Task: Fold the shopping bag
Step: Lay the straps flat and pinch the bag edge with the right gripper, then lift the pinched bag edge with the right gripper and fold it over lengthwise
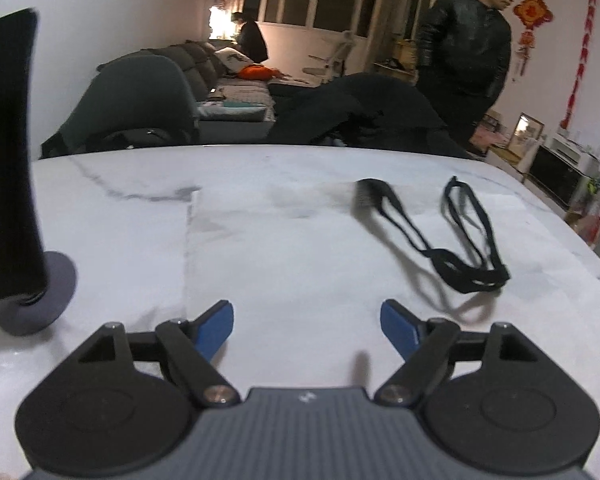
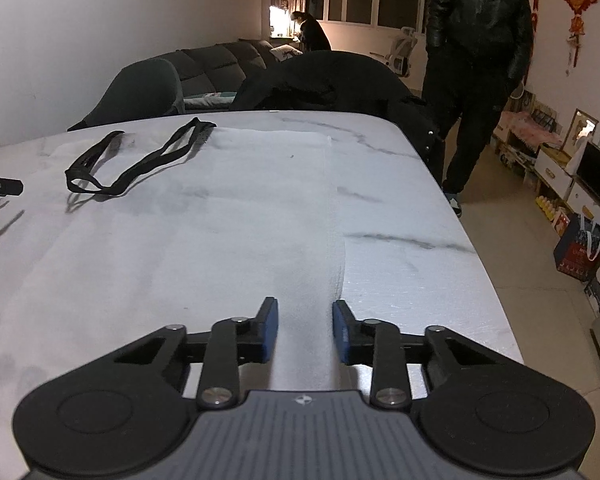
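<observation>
Both grippers (image 1: 306,326) (image 2: 305,330) gape over bag (image 2: 220,220); black handles (image 1: 452,232) ahead.

I see a big white table (image 2: 400,200) with thin grey lines in it, like marble. Its far edge is curved. A thin white shopping bag (image 2: 220,220) lies flat on the table top and covers a big part of it. The bag's black handles (image 2: 140,160) lie on the bag in floppy loops. At the left side of the table I see a round grey foot (image 1: 36,300) with a dark post standing on it.
</observation>
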{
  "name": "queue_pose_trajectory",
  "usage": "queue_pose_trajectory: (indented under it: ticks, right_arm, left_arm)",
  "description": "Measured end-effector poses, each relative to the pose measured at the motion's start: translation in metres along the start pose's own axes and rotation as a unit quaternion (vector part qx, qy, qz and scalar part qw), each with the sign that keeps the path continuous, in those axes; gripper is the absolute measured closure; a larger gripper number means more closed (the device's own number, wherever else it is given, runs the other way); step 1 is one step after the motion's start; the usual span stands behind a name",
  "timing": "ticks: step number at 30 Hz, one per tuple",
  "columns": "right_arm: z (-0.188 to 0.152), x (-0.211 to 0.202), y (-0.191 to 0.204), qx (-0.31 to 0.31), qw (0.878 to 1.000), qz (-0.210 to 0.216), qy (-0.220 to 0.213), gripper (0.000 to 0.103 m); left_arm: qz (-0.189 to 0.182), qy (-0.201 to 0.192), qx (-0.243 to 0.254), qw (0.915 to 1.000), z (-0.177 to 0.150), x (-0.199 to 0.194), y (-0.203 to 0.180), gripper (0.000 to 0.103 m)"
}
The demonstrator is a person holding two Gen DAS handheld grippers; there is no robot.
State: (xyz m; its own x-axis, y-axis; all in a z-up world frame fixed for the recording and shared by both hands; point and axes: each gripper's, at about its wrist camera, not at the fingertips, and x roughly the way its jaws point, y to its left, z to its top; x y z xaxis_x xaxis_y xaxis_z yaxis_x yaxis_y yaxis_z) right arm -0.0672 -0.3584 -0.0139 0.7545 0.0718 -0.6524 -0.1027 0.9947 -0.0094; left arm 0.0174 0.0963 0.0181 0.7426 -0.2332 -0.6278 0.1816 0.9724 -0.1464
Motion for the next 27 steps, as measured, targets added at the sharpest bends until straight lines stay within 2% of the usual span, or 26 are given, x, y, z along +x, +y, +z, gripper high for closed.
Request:
queue_pose_trajectory:
  ticks: [2, 5, 10, 18, 27]
  right_arm:
    - [0.0, 0.0, 0.002, -0.001, 1.0, -0.008, -0.002, 0.093]
    - [0.0, -0.001, -0.001, 0.019, 1.0, -0.002, -0.004, 0.097]
    - [0.002, -0.006, -0.009, 0.046, 0.999, 0.007, -0.016, 0.099]
    - [0.008, -0.018, -0.024, 0.067, 0.997, -0.009, -0.029, 0.1]
    - [0.025, -0.038, -0.021, 0.105, 0.992, 0.044, -0.06, 0.1]
  left_arm:
    - [0.003, -0.003, -0.006, 1.0, -0.001, 0.0, 0.005, 0.022]
    - [0.004, 0.003, -0.016, 0.9999, -0.002, 0.002, 0.011, 0.021]
    - [0.0, 0.007, -0.012, 0.9999, -0.006, 0.002, 0.011, 0.021]
    - [-0.022, 0.012, -0.002, 0.9997, -0.01, 0.01, -0.002, 0.021]
    - [-0.043, 0.011, 0.009, 0.999, -0.013, 0.015, -0.01, 0.025]
